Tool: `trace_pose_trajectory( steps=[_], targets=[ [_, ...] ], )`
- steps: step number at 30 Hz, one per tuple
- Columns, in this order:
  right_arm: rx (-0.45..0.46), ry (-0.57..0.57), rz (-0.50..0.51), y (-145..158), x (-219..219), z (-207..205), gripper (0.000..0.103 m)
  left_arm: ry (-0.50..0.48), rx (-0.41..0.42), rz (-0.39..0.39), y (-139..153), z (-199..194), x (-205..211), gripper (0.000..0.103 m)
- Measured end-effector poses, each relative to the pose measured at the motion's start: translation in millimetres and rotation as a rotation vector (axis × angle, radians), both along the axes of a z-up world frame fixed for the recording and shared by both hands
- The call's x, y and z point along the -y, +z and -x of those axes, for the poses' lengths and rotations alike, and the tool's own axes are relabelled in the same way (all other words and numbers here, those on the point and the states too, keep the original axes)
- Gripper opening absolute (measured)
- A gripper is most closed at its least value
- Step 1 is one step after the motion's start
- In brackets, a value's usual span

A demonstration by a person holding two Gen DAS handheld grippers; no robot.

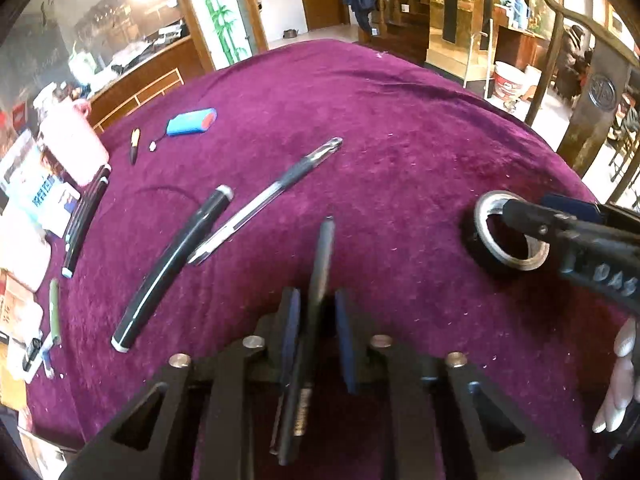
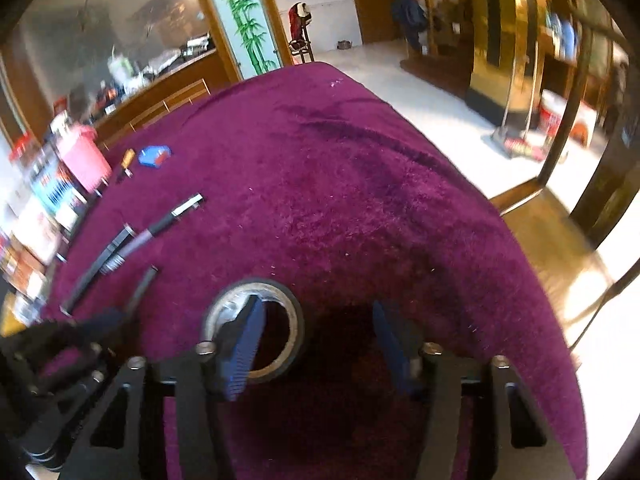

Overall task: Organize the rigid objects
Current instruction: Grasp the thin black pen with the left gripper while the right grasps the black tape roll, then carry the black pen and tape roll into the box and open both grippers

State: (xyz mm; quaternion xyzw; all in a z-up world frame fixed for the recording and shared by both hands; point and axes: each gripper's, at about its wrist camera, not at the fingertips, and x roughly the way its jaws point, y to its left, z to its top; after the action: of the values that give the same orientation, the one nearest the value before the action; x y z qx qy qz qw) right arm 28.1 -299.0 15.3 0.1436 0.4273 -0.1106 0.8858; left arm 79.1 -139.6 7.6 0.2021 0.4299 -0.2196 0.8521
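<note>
The left claw pinches a dark pen upright between its pads. The right claw, stamped "DAS", stands spread; one finger sits inside the tape roll. Bare purple cloth lies ahead of both claws; the table edge runs right of the right claw.

The table is covered by a plush purple cloth — velvety, matt, flecked with lint. A glossy black pen with pale trim and a clear plastic pen with a rubbery grip are seen on it. The tape roll is shiny black outside — its core looks dull grey.
</note>
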Motion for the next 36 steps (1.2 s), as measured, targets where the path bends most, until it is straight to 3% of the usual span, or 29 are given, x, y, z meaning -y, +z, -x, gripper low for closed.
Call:
trace_pose_trajectory(
  steps=[3,5,8,17,22,25,29,36],
  targets=[
    [-0.025,0.032,0.106,-1,-12,-3,0.037,-0.032,0.009,-0.010,3,12,-1,0.009],
    [-0.019,0.064,0.108,0,-14,-2,0.021,-0.051,0.018,0.004,11,24,-9,0.009],
    [-0.011,0.077,0.079,0,-13,-1,0.012,-0.054,0.015,0.057,28,42,-27,0.009],
    [0.088,0.125,-0.134,5,-5,6,0.011,0.004,0.002,0.312,86,116,-117,0.009],
    [0.179,0.192,-0.134,18,-24,14,0.011,0.159,0.045,0.388,107,160,-205,0.009],
    [0.188,0.233,-0.128,19,-38,16,0.011,0.325,0.071,0.433,109,183,-283,0.009],
    [0.154,0.280,-0.120,20,-64,15,0.011,0.530,0.039,0.462,96,198,-364,0.009],
    [0.178,0.500,-0.188,60,-165,58,0.011,0.681,-0.015,0.418,56,212,-422,0.009]
  ],
)
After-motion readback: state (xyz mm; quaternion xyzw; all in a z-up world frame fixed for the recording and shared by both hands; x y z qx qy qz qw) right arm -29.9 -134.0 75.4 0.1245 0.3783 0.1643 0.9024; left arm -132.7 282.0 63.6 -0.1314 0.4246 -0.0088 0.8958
